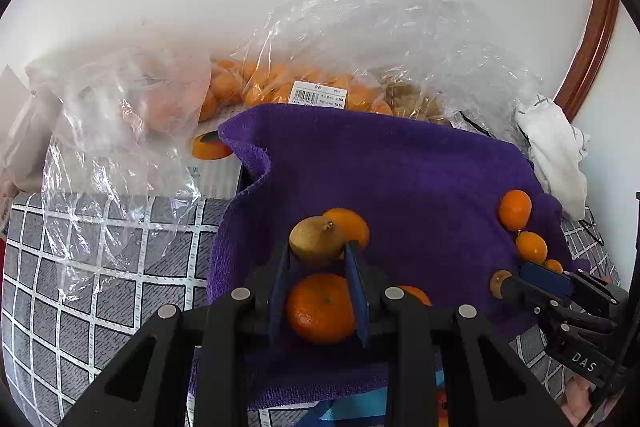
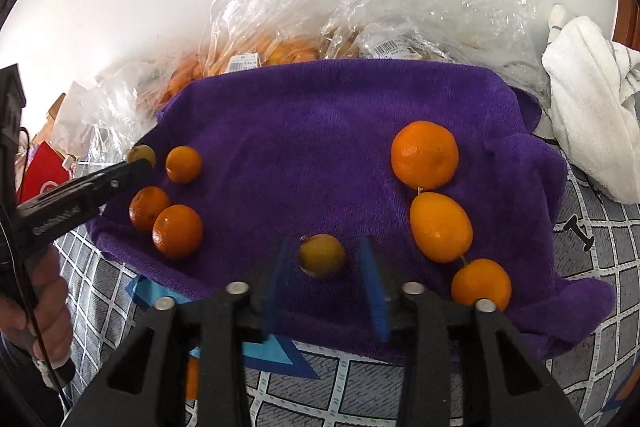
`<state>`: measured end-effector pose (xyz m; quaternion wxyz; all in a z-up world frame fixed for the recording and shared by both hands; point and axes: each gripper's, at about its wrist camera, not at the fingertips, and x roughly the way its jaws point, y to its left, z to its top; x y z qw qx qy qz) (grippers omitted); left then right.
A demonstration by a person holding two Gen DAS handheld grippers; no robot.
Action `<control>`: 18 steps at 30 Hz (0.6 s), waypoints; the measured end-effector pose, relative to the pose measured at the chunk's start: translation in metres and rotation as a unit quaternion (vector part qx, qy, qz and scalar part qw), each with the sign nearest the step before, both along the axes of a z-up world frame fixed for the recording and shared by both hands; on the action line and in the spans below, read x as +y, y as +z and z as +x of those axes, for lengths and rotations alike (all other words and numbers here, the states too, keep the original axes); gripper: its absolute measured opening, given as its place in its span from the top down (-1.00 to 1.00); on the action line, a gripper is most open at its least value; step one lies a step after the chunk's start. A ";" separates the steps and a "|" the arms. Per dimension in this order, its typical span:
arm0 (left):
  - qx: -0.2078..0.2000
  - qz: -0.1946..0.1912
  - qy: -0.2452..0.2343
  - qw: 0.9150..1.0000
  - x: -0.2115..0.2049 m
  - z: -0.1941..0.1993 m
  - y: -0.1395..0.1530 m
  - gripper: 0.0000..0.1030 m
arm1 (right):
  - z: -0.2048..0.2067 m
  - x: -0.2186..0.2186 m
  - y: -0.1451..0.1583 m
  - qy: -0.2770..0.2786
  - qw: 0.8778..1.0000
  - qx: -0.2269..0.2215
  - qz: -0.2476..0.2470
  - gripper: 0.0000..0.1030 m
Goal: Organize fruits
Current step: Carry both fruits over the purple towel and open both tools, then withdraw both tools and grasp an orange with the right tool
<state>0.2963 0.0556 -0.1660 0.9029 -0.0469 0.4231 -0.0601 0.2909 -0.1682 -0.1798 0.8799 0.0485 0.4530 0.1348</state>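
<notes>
A: Fruits? Look and place, quick.
B: Small yellow-brown fruit (image 1: 317, 239), dull skin, stem nub on top, clamped at the tips of the left gripper (image 1: 318, 253), over the near-left part of the purple towel (image 1: 400, 179). Mandarin (image 1: 321, 308) under the jaws, another orange one (image 1: 352, 225) just behind the held fruit.
A: Right gripper?
B: Right gripper (image 2: 323, 259) released; second yellow-brown fruit (image 2: 322, 255) lies on the towel near its front edge, between the blue pads, gaps on both sides, not touched.
A: The rest?
B: Right edge of the towel: big mandarin (image 2: 425, 154), oval orange fruit (image 2: 441, 227), smaller one (image 2: 481, 283), in a line, touching or nearly. Left edge: three small mandarins (image 2: 177, 231).
A: Hidden stuff?
B: Clear plastic bags (image 1: 360, 39) along the towel's far edge hold orange fruit, count unreadable through the crinkle. Price label (image 1: 318, 95) too small to read. White cloth (image 2: 592, 107) at the far right corner, cut by the frame. A hand (image 2: 48, 311) partly cut off at left.
</notes>
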 end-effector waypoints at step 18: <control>0.037 -0.025 0.022 0.999 0.014 0.005 -0.002 0.47 | -0.031 -0.013 0.008 -0.020 1.000 -0.009 0.010 0.19</control>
